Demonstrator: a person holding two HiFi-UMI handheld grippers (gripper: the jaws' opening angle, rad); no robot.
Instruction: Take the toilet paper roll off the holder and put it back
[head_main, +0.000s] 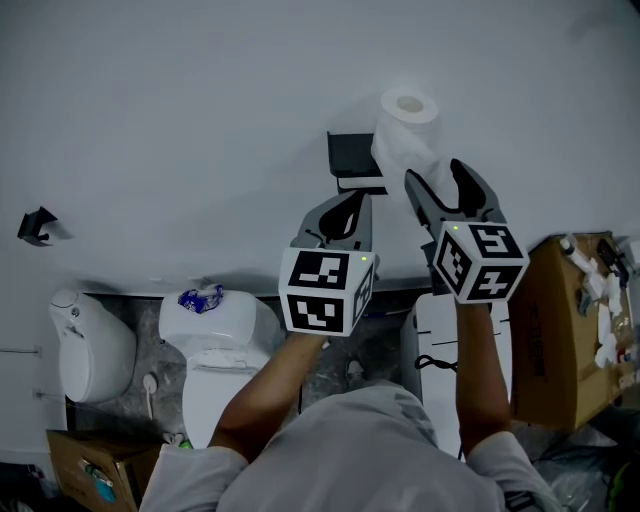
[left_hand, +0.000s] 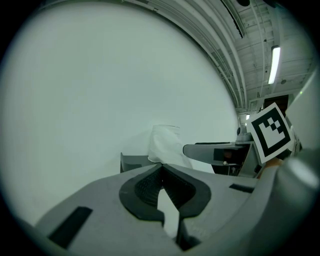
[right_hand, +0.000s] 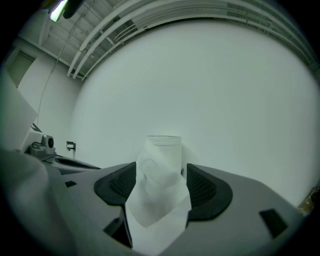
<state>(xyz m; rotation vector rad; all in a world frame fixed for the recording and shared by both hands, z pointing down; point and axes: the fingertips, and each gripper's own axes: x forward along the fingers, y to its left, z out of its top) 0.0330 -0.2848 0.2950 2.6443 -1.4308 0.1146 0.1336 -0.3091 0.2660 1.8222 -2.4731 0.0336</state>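
Our right gripper (head_main: 436, 175) holds its jaws spread around the toilet paper roll's (head_main: 408, 112) hanging tail. At its nine o'clock, our left gripper (head_main: 352, 203) is pinched shut and empty, beneath the holder (head_main: 350, 155). Bare wall (head_main: 180, 110) surrounds them.

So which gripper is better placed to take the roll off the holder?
Right, probably: the right gripper is open, with the loose end of the toilet paper roll between its jaws; the left gripper is shut.

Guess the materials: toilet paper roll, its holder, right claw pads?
Toilet paper roll: soft white tissue with a matte look; its loose tail creases and drapes.
Holder: a dark, flat-sided bracket, probably painted metal or plastic. I cannot tell which.
Right claw pads: black with a ribbed texture, likely rubber or a similar grippy polymer.
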